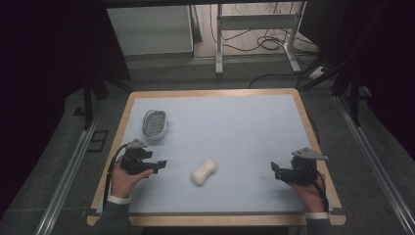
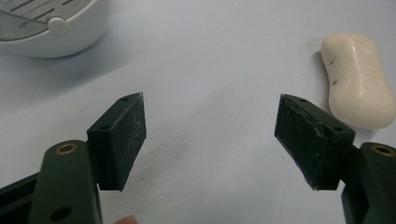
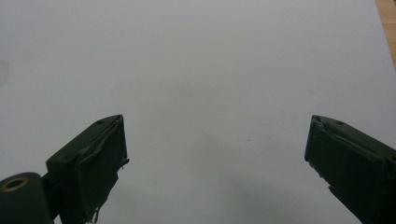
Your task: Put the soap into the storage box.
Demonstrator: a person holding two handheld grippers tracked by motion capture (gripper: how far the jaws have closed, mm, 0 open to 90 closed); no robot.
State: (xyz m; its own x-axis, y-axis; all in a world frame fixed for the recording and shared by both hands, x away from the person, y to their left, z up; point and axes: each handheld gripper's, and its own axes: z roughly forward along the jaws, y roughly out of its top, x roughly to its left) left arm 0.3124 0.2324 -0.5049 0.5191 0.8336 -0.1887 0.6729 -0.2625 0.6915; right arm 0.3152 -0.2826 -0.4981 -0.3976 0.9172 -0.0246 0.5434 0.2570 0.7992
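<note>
Plainly, you held both tools low over the pale blue table (image 1: 235, 117) with nothing in either. Your left gripper (image 1: 157, 165) sat at the near left, its jaws spread wide and empty; in the left gripper view (image 2: 210, 126) only bare surface lay between the pads. The soap bar (image 1: 204, 172), cream-coloured and pinched at the waist, lay flat near the middle of the table, nearer to your left tool than to your right and apart from both. In the left gripper view the soap bar (image 2: 360, 79) rested just beyond the right-hand jaw, untouched. The white soap dish (image 1: 154, 124) with its slotted insert stood farther back on the left, well apart from the soap. Your right gripper (image 1: 275, 170) waited at the near right, jaws likewise released, with only bare table ahead of them in the right gripper view (image 3: 215, 140).
</note>
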